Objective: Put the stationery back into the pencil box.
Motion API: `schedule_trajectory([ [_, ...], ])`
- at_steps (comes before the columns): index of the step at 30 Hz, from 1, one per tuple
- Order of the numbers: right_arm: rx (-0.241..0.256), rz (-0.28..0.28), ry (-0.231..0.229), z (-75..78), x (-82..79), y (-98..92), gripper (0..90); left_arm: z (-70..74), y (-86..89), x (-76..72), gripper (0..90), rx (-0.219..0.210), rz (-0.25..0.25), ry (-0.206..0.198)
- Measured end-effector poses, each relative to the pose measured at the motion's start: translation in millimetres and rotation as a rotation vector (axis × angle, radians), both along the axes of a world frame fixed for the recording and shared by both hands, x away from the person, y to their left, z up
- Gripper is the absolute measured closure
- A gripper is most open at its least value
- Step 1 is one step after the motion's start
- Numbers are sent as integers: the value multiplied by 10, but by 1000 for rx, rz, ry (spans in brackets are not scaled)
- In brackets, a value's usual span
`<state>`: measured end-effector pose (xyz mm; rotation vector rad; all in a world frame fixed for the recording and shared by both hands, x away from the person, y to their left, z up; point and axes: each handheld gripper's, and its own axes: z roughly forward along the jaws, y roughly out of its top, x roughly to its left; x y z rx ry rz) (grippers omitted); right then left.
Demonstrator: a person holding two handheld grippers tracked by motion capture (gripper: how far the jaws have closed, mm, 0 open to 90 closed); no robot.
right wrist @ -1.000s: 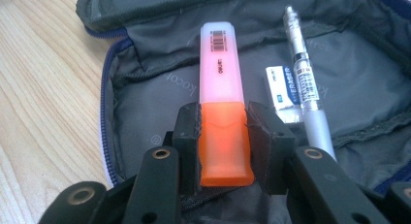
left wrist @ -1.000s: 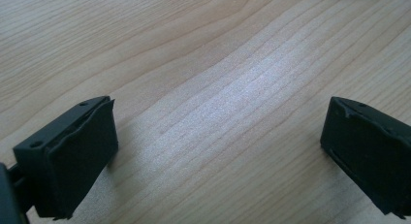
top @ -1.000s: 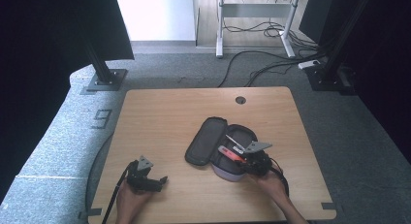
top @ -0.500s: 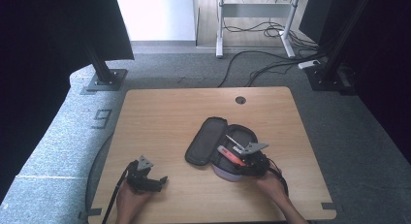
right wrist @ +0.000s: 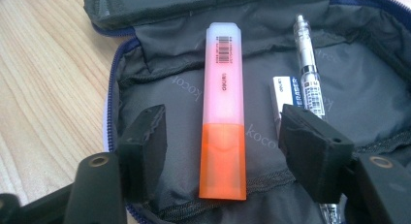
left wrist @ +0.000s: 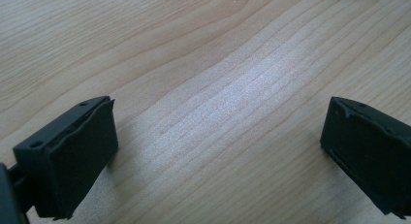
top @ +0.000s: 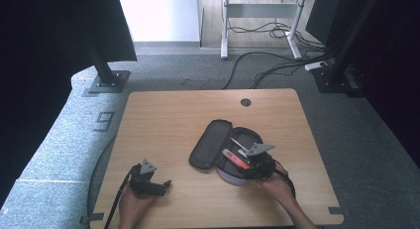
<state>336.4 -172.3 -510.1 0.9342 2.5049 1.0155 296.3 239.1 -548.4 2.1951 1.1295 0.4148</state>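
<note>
- Orange highlighter (right wrist: 224, 115) w/ barcode label lies in open grey pencil case (right wrist: 160, 93) printed "kocot…", table centre, 4 o'clock of cable hole (top: 245, 102).
- Right gripper (right wrist: 223, 136) jaws spread, straddling it, no contact.
- "ERASER" (right wrist: 287, 95) + clear pen (right wrist: 308, 69) at 3 o'clock.
- Left gripper (left wrist: 218, 151) open over bare wood table (left wrist: 203, 64).

Table (left wrist: 232, 64): pale wood, fine straight grain, smooth with a soft satin sheen under the light. Pencil case (right wrist: 160, 69): grey woven cloth lining, matt, faint printed lettering, blue zip edging. Highlighter (right wrist: 223, 107): translucent plastic, frosted cap, glossy orange barrel, paper-like barcode label. Pen (right wrist: 308, 64): clear glossy plastic with bright metal tip parts. Eraser (right wrist: 287, 95): white printed paper sleeve. Right gripper (right wrist: 220, 136) and left gripper (left wrist: 218, 151): black, matt, slightly rough pads on hard black plastic.
</note>
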Motion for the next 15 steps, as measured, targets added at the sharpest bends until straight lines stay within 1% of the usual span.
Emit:
schedule_trajectory([
  [3, -10, 9, -5, 22, -2, 9, 291, 0, 0, 0, 0, 0, 0, 0],
  [7, -28, 15, -15, 41, -4, 32, 265, 0, 0, 0, 0, 0, 0, 0],
  [15, -24, 17, -27, 96, 2, 38, 208, 0, 0, 0, 0, 1, 0, 0],
])
